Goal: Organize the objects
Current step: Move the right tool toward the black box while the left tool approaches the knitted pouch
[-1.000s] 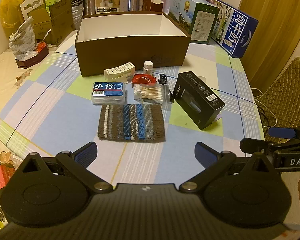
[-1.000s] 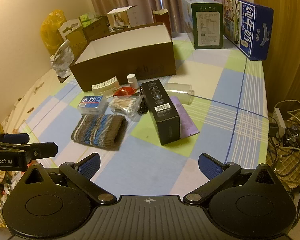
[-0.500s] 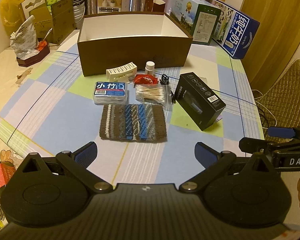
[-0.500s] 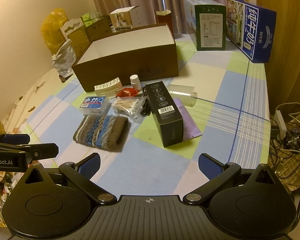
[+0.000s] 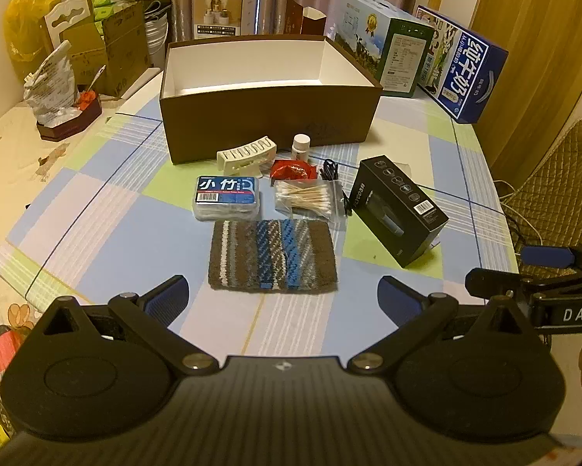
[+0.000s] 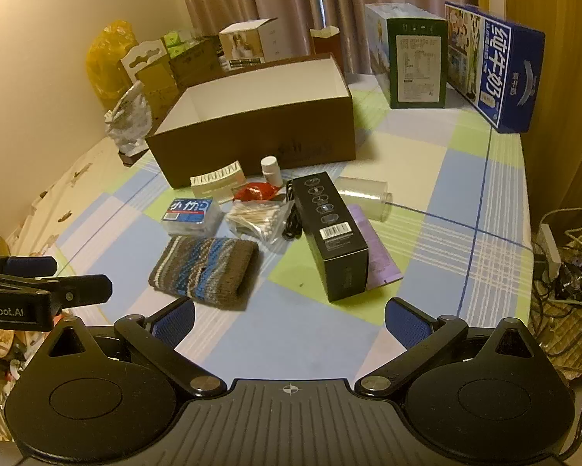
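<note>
Table (image 5: 96,240): checked cloth fills mid-frame in both views and bears all items.

Box (image 5: 269,124): brown, open-topped, upper centre of the left view. Its white interior shows nothing inside, though the near wall hides part of the floor. Judged the destination.

Black carton (image 5: 397,209): right of centre, lying on its side, partly over a purple sheet (image 6: 376,252).

Knit piece (image 5: 273,254): striped, centre of frame, nearest the left gripper.

Smaller items, between knit piece and box: blue-label pack (image 5: 226,196), swab bag (image 5: 304,198), black cable (image 5: 331,173), red packet (image 5: 292,171), white rack (image 5: 246,153), white bottle (image 5: 301,145). A clear cup (image 6: 364,196) lies on its side right of the carton in the right view.

Left gripper (image 5: 283,291): lower centre, fingers spread wide, nothing between them. Right gripper (image 6: 289,316): likewise spread and empty, above bare cloth.

Change: against the views of a second ago, both cameras have drawn slightly closer to the cluster; items sit a little lower and larger in frame. No item has shifted and neither tool has closed.

Finding: the approach is in progress and sorting has not begun. The knit piece and the carton are the likeliest first picks for left and right respectively.
</note>
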A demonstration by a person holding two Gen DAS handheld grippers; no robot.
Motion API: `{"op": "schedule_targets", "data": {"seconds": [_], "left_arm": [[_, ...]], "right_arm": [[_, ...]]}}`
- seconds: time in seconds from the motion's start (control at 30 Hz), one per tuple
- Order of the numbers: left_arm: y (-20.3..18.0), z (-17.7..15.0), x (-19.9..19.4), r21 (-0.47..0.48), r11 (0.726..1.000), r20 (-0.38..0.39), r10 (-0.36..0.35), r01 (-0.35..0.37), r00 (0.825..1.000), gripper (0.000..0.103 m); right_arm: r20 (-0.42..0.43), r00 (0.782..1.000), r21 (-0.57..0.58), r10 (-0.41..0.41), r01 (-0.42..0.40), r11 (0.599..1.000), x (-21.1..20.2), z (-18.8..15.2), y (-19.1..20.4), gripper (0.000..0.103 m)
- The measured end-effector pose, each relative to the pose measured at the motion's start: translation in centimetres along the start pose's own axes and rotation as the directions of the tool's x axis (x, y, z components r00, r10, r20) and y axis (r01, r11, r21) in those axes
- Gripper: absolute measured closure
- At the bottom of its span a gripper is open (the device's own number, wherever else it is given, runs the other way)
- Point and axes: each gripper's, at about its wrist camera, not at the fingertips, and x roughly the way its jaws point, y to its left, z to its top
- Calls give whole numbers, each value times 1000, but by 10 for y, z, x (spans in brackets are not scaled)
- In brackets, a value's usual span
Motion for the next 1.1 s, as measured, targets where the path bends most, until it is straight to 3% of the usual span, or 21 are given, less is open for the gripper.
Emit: {"op": "schedule_targets", "data": {"seconds": [0.6, 1.1], "left_arm": [[20, 16, 28, -9, 1000, -45, 10, -10, 999, 1], [38, 28, 68, -26, 1000, -65, -6, 4, 998, 1]], "right_arm": [[11, 1000, 31, 10, -10, 999, 28, 13, -15, 2], [28, 1000, -33, -13, 14, 999, 67, 28, -32, 5]]}}
